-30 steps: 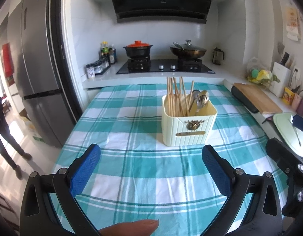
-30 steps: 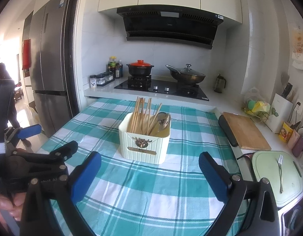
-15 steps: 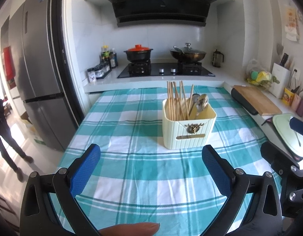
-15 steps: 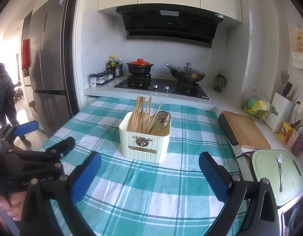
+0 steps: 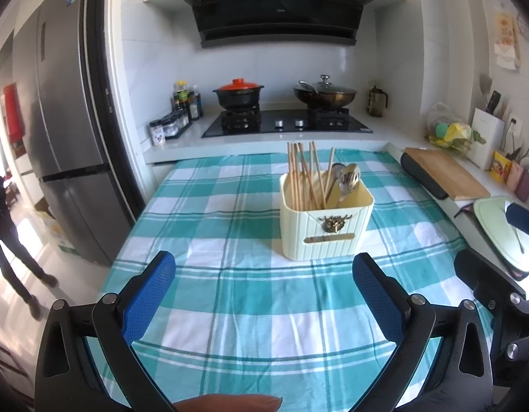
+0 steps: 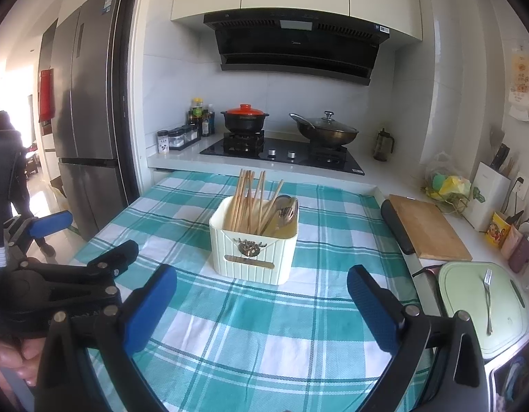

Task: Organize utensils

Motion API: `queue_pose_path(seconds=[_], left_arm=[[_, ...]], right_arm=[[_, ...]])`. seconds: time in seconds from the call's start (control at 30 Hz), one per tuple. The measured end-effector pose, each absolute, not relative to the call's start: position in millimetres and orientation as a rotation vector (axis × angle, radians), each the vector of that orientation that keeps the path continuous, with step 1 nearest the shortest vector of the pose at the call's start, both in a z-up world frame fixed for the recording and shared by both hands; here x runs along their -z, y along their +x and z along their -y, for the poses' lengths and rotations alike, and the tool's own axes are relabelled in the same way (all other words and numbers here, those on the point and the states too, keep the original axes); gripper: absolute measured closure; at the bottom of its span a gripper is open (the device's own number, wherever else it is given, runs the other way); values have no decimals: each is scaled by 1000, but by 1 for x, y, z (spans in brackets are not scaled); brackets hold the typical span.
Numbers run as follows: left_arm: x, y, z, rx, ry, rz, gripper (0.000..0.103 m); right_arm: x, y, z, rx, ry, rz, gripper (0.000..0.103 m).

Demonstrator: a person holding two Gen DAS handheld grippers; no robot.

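Note:
A cream utensil holder [image 5: 324,230] stands on the teal checked tablecloth [image 5: 230,226]; it also shows in the right wrist view [image 6: 252,249]. It holds several wooden chopsticks [image 5: 303,175] and metal spoons [image 5: 348,178]. A fork [image 6: 487,300] lies on a pale green board [image 6: 470,309] at the right. My left gripper [image 5: 264,295] is open and empty, short of the holder. My right gripper [image 6: 262,305] is open and empty, also short of the holder. The left gripper [image 6: 51,250] shows at the left of the right wrist view.
A wooden cutting board [image 6: 425,226] lies on the right counter. A stove carries a red-lidded pot [image 6: 245,120] and a wok [image 6: 328,132]. A fridge [image 5: 65,120] stands at the left. A person [image 6: 7,158] stands beyond the table's left edge.
Both grippers have drawn back and up a little, so the holder looks slightly farther off. Both stay open and empty.

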State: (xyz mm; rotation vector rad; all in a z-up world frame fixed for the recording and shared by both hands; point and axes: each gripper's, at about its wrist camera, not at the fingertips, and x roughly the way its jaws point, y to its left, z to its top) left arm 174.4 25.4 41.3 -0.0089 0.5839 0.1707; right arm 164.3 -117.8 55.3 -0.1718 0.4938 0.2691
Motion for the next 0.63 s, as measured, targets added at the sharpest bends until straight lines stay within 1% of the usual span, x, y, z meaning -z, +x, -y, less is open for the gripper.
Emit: queue_pose_path(seconds=[0.63], left_arm=[[-37, 175, -21, -179, 10, -576, 1]], right_arm=[[-52, 166, 122, -270, -177, -520, 2]])
